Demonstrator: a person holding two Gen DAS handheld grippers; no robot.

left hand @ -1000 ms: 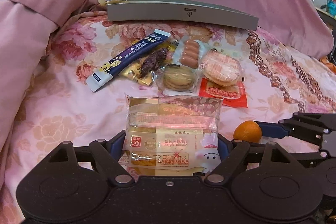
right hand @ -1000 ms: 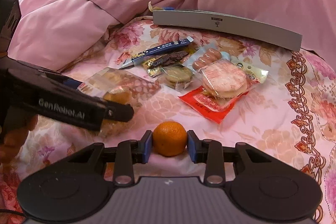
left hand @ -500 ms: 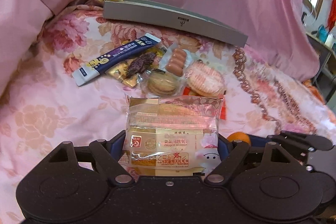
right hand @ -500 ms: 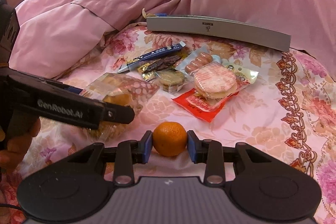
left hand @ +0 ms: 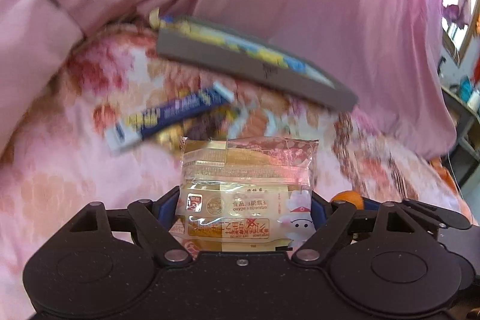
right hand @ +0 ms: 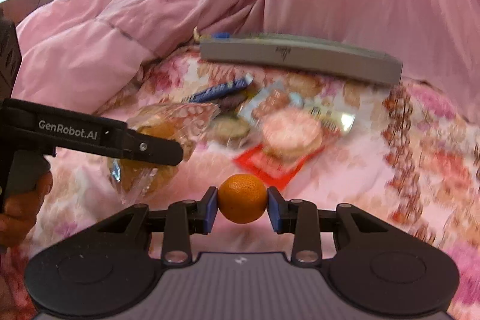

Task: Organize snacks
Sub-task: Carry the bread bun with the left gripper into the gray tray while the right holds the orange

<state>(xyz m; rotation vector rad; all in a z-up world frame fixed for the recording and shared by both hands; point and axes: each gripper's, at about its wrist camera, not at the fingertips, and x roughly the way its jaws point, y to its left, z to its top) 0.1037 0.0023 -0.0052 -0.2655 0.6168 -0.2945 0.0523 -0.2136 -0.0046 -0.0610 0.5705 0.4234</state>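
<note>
Motion blur smears the loose snacks point(right hand: 279, 125) on the floral bedsheet point(right hand: 375, 170) before the grey box point(right hand: 300, 57). The left gripper point(left hand: 244, 207) clamps a wrapped cake packet point(left hand: 246, 179) above the sheet. The right gripper point(right hand: 242, 204) pinches an orange point(right hand: 242, 198).

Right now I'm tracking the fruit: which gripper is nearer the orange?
Right. The right gripper clamps the orange; the left gripper, gripping a cake packet, is beside it.

White "GenRobot.AI" on black plastic left gripper point(right hand: 168, 150); "oxygen absorber", mirrored, on clear-gold plastic cake packet point(left hand: 246, 185).
</note>
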